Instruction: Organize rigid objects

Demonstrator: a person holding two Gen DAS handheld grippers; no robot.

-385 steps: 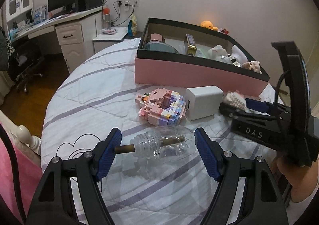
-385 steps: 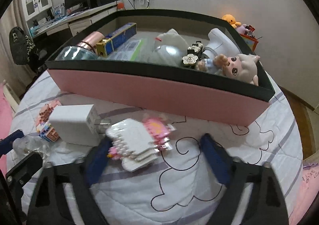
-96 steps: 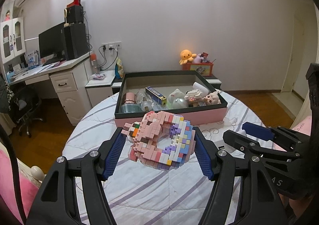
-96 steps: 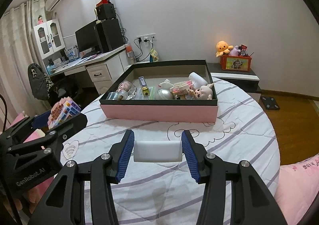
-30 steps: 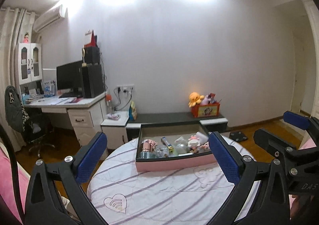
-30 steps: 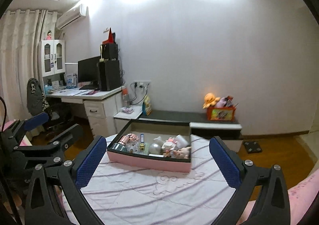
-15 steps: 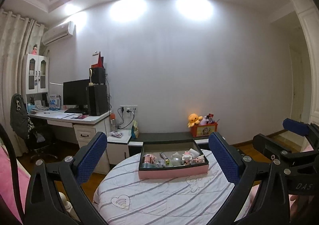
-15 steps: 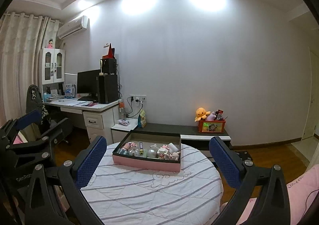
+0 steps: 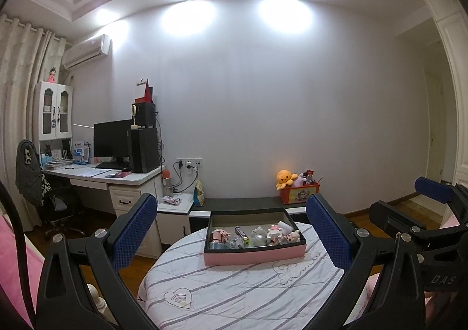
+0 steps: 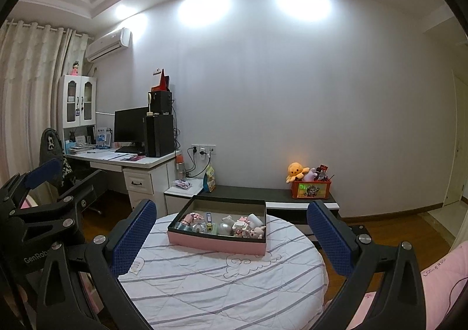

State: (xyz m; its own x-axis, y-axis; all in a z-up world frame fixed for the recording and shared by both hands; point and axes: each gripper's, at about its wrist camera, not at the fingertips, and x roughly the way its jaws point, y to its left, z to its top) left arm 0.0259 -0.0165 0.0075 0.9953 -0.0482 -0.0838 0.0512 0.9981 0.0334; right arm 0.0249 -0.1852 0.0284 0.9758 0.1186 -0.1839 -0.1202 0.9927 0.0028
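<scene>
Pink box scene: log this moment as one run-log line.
left gripper: open, empty | right gripper: open, empty | pink box: on round table, holds the toys | outside the box: nothing visible

A home bedroom, by every sign; a round bed under a white quilted cover with grey stripes fills the foreground; a desk by the left wall carries a monitor and a black computer tower; a wall air conditioner hangs beside pale curtains; an orange plush toy, perhaps an octopus, sits by a toy bin on a low cabinet.
</scene>
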